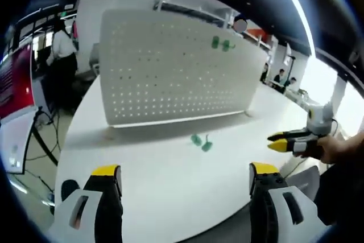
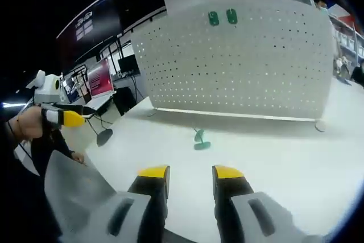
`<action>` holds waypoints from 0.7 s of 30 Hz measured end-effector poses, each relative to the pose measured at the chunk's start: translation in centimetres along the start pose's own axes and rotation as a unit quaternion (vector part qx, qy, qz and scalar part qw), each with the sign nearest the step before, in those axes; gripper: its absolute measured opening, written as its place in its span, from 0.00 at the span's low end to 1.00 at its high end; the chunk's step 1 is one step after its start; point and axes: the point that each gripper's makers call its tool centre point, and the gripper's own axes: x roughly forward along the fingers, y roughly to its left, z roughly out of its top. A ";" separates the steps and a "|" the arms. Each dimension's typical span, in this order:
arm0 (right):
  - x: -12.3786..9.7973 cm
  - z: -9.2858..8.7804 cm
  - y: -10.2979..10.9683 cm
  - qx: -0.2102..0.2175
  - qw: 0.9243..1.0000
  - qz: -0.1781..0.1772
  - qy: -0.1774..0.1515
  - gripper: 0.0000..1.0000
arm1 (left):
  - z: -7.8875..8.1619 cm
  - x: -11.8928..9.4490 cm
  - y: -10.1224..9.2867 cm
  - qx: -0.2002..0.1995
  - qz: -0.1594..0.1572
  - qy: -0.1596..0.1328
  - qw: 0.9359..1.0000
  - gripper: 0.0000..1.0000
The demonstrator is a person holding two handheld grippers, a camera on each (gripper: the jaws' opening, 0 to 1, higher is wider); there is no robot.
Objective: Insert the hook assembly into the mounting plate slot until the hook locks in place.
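Observation:
A white pegboard mounting plate (image 1: 170,72) (image 2: 239,66) stands upright on the white table (image 1: 170,197). Two green hooks (image 1: 222,44) (image 2: 222,17) sit in its upper holes. A loose green hook assembly (image 1: 202,141) (image 2: 200,139) lies on the table in front of the plate. My left gripper (image 1: 185,172) is open wide and empty, short of the loose hook; it also shows as a yellow-tipped left gripper (image 2: 65,118) in a hand. My right gripper (image 2: 190,172) has a narrow gap between its jaws and holds nothing. It comes in from the right as the right gripper (image 1: 284,141), beside the hook.
A person (image 1: 60,55) stands beyond the table's left end near a red display (image 1: 14,83). More people (image 1: 281,75) sit far behind. A red screen (image 2: 99,78) and a dark stand base (image 2: 104,136) lie left of the table. The table edge (image 1: 74,140) curves close by.

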 end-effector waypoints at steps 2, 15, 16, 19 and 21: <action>0.2 -0.4 0.1 -0.004 1.000 0.002 0.007 0.28 | -0.1 0.1 0.0 -0.004 0.000 0.002 1.000 0.94; 4.9 -2.2 -0.2 -0.014 0.998 0.023 0.049 0.27 | -1.0 0.9 0.4 -0.016 -0.005 0.017 1.000 0.92; 5.5 -2.2 -0.3 -0.016 0.998 0.025 0.050 0.27 | -1.0 1.0 0.4 -0.017 -0.006 0.018 1.000 0.92; 7.2 -2.3 -0.5 -0.024 0.998 0.028 0.057 0.26 | -1.2 1.1 0.6 -0.019 -0.007 0.020 1.000 0.92; 8.3 -2.1 -0.6 -0.030 0.997 0.030 0.060 0.25 | -1.3 1.2 0.7 -0.020 -0.007 0.023 1.000 0.91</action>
